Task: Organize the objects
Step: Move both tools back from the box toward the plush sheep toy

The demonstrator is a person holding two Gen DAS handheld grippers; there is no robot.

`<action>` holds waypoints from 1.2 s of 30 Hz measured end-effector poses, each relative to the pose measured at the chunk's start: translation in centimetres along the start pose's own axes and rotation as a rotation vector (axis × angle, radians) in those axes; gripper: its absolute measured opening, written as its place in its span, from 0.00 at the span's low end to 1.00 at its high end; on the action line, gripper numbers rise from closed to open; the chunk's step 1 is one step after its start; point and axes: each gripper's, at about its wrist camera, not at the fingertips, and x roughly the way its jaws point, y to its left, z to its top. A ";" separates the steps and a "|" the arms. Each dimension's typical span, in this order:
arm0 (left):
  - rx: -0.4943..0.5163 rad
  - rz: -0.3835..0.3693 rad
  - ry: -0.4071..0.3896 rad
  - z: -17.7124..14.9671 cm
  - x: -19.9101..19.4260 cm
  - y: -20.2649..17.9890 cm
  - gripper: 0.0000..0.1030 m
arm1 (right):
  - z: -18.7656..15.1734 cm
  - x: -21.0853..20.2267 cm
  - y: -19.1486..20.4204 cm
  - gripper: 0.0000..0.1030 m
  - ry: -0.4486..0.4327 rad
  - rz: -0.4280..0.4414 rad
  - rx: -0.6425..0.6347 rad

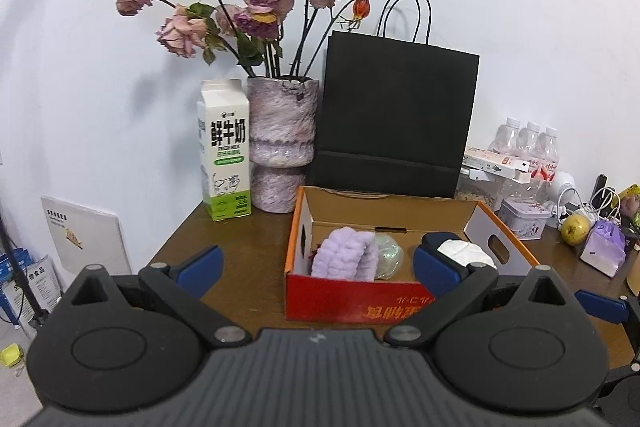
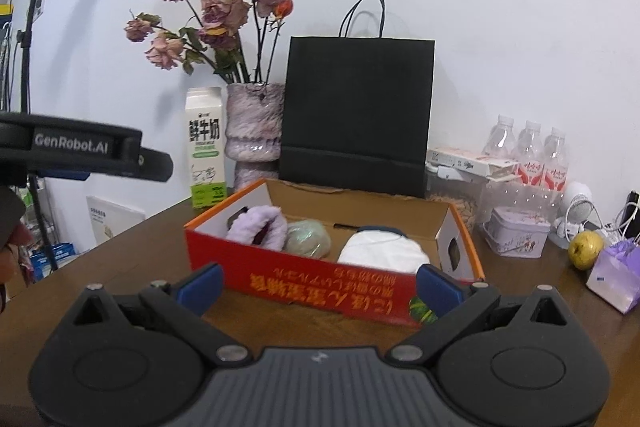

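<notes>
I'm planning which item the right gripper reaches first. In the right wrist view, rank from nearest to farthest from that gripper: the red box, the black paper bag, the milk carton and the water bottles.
From the right gripper:
1. Red box, straight ahead, just past the fingertips.
2. Milk carton, back left, beside the vase.
3. Black paper bag, behind the box at the wall; too close to call with the carton.
4. Water bottles, far back right.

Box [image 2: 320, 279] open on top, bare table [image 2: 140, 247] to its left; bag [image 2: 356, 107], vase [image 2: 254, 123], carton [image 2: 205, 151] block behind.

Brown table [image 2: 132, 251]: box [image 2: 320, 283], milk [image 2: 206, 151], vase [image 2: 253, 131], bag [image 2: 356, 111], maybe pear [image 2: 585, 249].
</notes>
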 end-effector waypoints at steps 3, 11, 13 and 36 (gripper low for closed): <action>-0.001 0.003 0.007 -0.6 -1.0 0.6 1.00 | -0.4 -0.9 0.5 1.00 0.002 0.007 0.002; -0.005 0.029 0.028 -1.8 -3.3 2.3 1.00 | -1.5 -3.1 2.0 1.00 0.019 0.023 -0.009; -0.002 0.035 0.030 -2.1 -3.9 2.6 1.00 | -1.8 -3.6 2.3 1.00 0.023 0.029 -0.010; 0.008 0.057 0.097 -6.7 -8.2 6.8 1.00 | -4.5 -6.3 6.9 1.00 0.084 0.090 -0.056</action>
